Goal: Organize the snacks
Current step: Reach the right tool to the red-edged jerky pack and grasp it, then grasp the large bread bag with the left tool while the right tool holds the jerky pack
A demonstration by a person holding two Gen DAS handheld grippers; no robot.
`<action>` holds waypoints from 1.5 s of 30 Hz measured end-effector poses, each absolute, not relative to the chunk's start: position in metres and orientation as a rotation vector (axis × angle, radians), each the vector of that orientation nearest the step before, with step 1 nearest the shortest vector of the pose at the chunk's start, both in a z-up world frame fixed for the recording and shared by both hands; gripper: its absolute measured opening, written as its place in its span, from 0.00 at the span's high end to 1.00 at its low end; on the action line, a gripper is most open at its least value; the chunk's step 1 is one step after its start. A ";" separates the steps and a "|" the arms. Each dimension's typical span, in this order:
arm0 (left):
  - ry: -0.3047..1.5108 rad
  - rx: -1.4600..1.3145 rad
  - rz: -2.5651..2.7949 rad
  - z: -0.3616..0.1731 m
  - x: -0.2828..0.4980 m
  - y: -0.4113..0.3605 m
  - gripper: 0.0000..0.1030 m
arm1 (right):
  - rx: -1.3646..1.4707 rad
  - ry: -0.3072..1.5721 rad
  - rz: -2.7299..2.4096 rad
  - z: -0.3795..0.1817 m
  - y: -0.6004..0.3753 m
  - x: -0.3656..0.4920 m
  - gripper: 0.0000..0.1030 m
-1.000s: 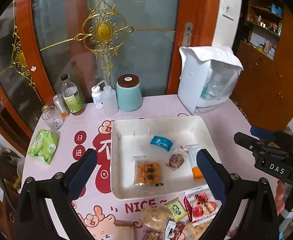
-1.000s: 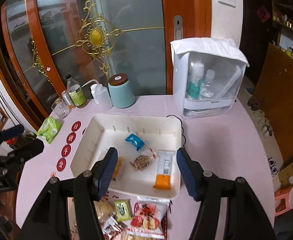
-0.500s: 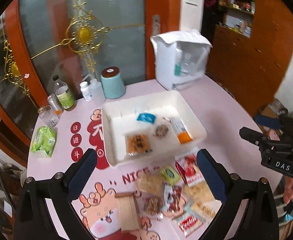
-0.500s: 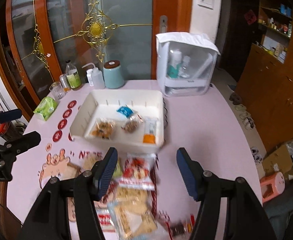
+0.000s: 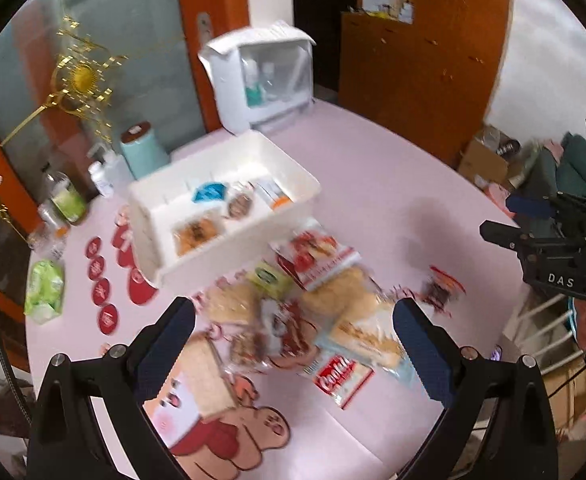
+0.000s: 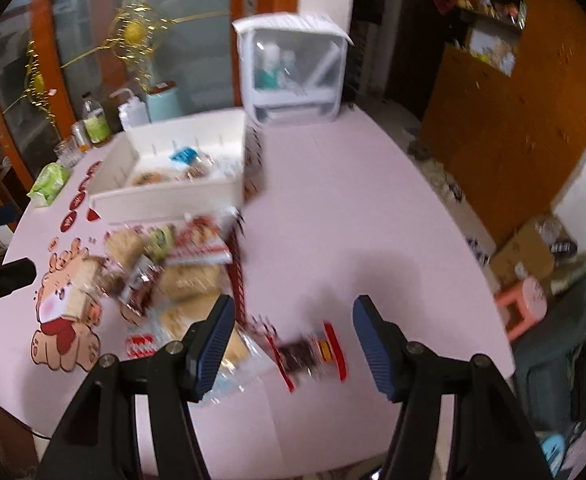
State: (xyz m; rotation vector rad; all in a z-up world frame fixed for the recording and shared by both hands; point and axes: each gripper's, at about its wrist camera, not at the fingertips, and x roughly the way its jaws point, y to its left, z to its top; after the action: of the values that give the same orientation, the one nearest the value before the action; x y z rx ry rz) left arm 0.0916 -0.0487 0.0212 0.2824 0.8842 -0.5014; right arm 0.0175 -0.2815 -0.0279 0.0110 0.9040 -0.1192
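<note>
My left gripper (image 5: 293, 336) hangs with its blue-padded fingers spread wide and nothing between them, above the loose heap of snack packets (image 5: 313, 304) on the round pink table (image 5: 373, 184). My right gripper (image 6: 293, 340) is likewise released and empty, poised over the table's near edge — below it lies a small dark packet with red ends (image 6: 313, 350), apart from the heap on its right side. Both views are blurred, so the labels stay mostly unreadable.

The heap sits just in front of the white rectangular plastic bin (image 5: 229, 240), its farthest red-and-white packet (image 5: 317, 256) touching or nearly touching the bin's front wall. Inside the bin lie a small blue packet (image 5: 209, 192), a clear-wrapped brown snack (image 5: 240, 204), an orange-tipped white sachet (image 5: 273, 195) and a clear packet of golden biscuits (image 5: 196, 233).

Toward the table's far edge stand a white lidded cabinet with clear walls (image 5: 261, 76), a pale teal jar with a brown lid (image 5: 143, 150) and some bottles; a green tissue pack (image 5: 45, 290) lies near the left edge.
</note>
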 end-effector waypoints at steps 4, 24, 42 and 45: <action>0.935 0.274 -0.491 -0.006 0.085 -0.066 0.04 | 0.074 0.956 -0.103 -0.062 -0.314 0.017 0.40; 1.273 -0.081 -0.209 -0.156 0.113 -0.126 0.04 | -0.468 0.958 0.405 -0.181 -0.295 0.023 0.40; 1.425 -0.217 -0.108 -0.205 0.129 -0.156 0.04 | -0.305 0.991 0.451 -0.198 -0.342 0.067 0.57; 1.432 -0.179 -0.101 -0.208 0.135 -0.172 0.04 | -0.272 0.999 0.429 -0.198 -0.349 0.066 0.56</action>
State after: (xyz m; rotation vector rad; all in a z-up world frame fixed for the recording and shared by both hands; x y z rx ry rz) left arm 0.1347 -0.1717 -0.2077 -0.1791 1.4319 -0.1007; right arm 0.0663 -0.3490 -0.1985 -0.2718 0.9992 0.4289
